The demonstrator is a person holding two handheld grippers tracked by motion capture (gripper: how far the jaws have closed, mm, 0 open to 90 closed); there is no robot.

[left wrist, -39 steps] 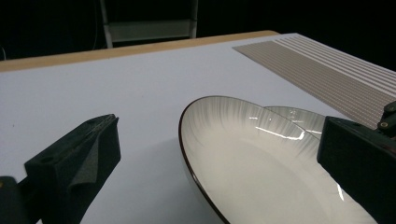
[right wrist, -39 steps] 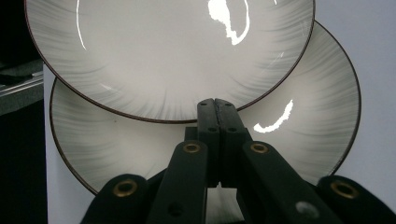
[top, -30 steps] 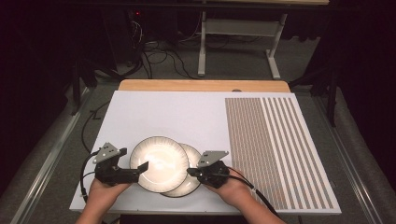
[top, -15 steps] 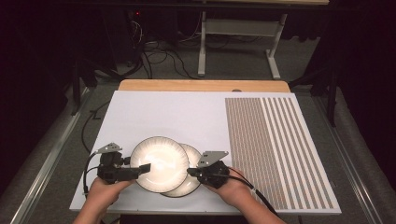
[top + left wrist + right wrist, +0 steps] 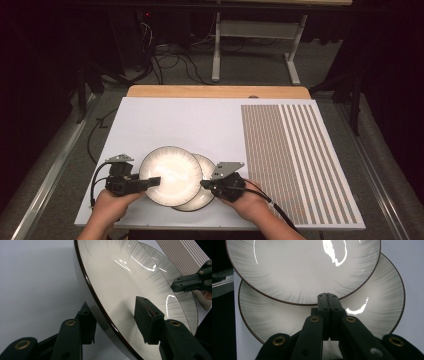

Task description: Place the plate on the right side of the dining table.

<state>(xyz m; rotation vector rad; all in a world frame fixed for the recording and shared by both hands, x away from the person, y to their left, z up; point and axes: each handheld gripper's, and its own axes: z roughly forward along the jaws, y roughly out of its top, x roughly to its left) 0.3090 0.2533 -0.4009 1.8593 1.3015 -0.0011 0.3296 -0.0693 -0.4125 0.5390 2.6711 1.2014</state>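
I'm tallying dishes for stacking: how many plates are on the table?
2. The upper plate lies near the table's front edge, its left rim between the left gripper jaws. The lower plate sits partly beneath it, offset right, by the right gripper. More could hide underneath.

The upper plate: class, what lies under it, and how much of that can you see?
Under the upper plate lies a second plate, offset so its right and near parts show. The rest is covered, as is the white board beneath both.
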